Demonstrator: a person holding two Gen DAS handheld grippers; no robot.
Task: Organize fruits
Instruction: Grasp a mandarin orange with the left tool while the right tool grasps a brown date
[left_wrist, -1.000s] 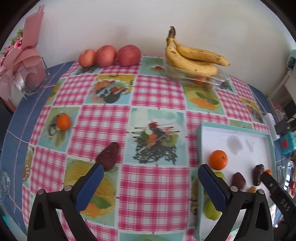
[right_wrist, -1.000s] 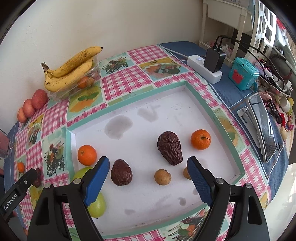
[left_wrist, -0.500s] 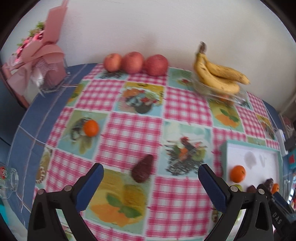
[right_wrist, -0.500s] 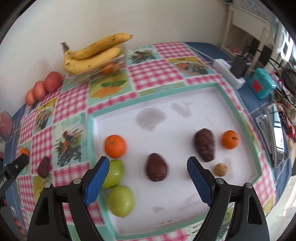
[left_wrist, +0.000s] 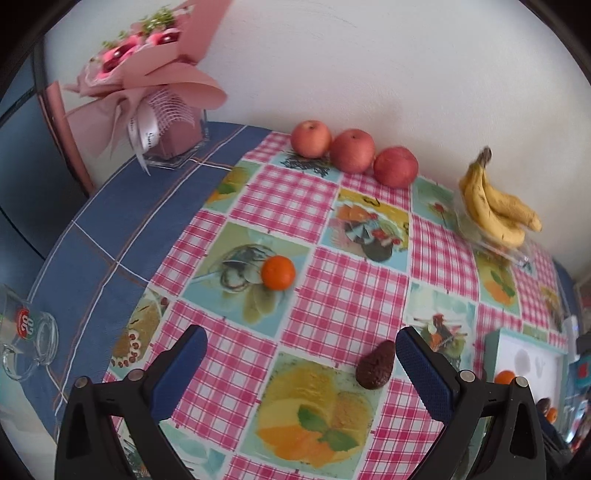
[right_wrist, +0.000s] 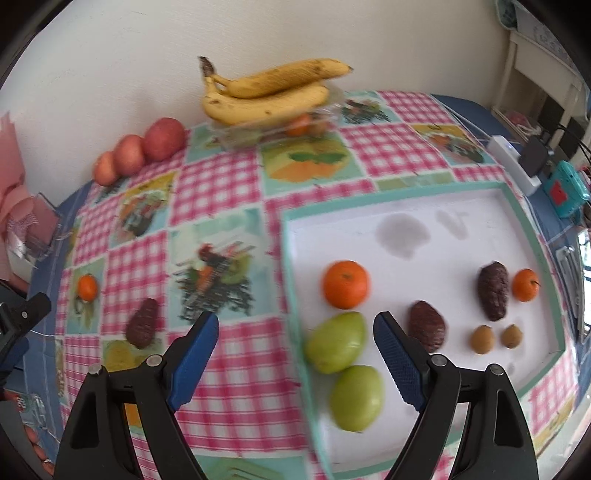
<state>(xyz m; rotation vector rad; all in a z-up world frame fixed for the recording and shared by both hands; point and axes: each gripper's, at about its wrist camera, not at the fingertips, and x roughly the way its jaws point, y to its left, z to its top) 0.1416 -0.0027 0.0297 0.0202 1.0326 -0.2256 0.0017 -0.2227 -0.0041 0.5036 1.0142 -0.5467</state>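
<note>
Left wrist view: the left gripper (left_wrist: 301, 358) is wide and empty, an avocado (left_wrist: 375, 365) near its right finger; the right gripper (right_wrist: 295, 345), also wide, hangs over the tray (right_wrist: 517, 206) edge.

We see a pink-wrapped bouquet (left_wrist: 147, 70) standing in a clear square vase (left_wrist: 177, 142) at the far left of the bench (left_wrist: 92, 236), on its blue cloth. Nearer us on that cloth sits a glass mug (left_wrist: 26, 339) with a red-and-green emblem. At the opposite end a white power strip (right_wrist: 511, 162) (a black adapter (right_wrist: 535, 155) plugged into it) lies just beside a small teal box (right_wrist: 567, 190). A plain white wall (left_wrist: 369, 66) runs behind.
</note>
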